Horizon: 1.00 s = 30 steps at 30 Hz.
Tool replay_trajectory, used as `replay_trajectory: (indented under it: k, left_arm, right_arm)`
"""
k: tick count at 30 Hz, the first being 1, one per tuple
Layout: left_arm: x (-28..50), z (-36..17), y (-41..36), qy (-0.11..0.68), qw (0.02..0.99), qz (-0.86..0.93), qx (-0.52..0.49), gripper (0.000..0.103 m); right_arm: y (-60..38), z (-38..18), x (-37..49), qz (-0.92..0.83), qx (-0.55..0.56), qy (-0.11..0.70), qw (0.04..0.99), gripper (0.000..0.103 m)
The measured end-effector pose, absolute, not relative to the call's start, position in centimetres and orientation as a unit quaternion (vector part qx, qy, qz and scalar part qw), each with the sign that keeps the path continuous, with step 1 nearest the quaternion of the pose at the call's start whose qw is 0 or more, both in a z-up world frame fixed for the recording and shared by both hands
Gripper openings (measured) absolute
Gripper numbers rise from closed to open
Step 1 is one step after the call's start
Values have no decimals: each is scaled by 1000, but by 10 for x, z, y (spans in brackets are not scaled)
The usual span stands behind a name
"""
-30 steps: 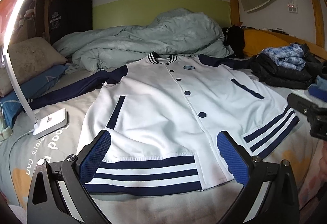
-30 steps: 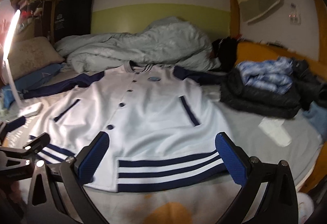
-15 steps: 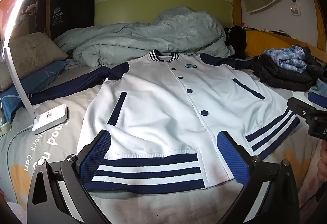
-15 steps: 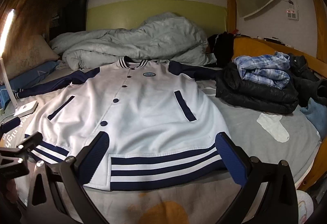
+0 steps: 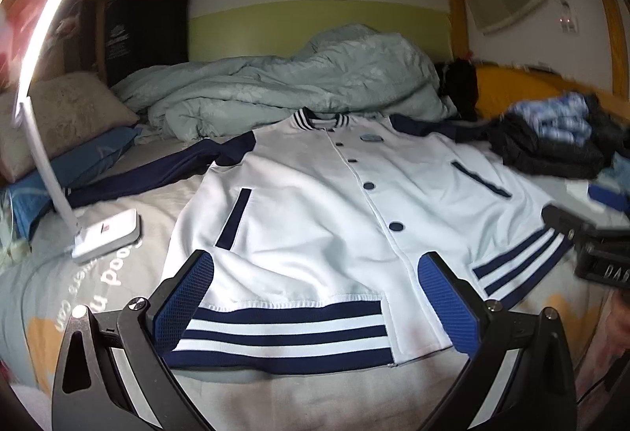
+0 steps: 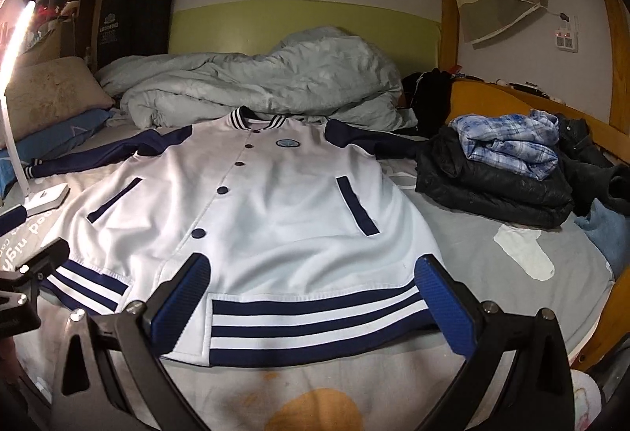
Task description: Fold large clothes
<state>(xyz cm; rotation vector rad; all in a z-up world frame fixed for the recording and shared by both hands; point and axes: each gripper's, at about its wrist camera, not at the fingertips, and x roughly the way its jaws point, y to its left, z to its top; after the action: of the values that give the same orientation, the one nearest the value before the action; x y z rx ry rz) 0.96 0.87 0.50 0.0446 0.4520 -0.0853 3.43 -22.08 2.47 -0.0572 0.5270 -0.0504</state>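
Observation:
A white varsity jacket (image 5: 315, 202) with navy sleeves, navy buttons and a striped hem lies flat and face up on the bed; it also shows in the right wrist view (image 6: 275, 210). Both sleeves stretch out to the sides. My left gripper (image 5: 315, 293) is open and empty, hovering above the hem's left half. My right gripper (image 6: 315, 297) is open and empty above the hem's right half. Neither touches the cloth. The right gripper also shows at the right edge of the left wrist view (image 5: 590, 246).
A white desk lamp (image 5: 106, 234) stands on the bed left of the jacket. A rumpled grey-green duvet (image 6: 256, 88) lies behind the collar. A pile of dark and plaid clothes (image 6: 504, 171) and a white sock (image 6: 523, 254) lie to the right. Pillows (image 5: 59, 116) sit far left.
Both grippers have shifted slightly over the hem, still open. The jacket has not moved.

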Motion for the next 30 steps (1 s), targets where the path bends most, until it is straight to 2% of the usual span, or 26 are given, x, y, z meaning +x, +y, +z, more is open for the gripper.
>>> replay_trajectory:
  k: [6, 11, 25, 30]
  left_arm:
    - [5, 8, 10, 207, 978, -16, 26, 103]
    - [6, 10, 16, 229, 973, -31, -6, 103]
    - [-14, 18, 6, 183, 982, -31, 30, 103]
    - [-12, 13, 3, 192, 979, -35, 59, 103]
  right_arm:
    - [-220, 26, 30, -45, -39, 262, 963, 103]
    - [-215, 26, 27, -20, -32, 250, 967, 103]
    - [-200, 27, 13, -1, -53, 235, 971, 103]
    - [-197, 26, 13, 3, -50, 228, 972, 103]
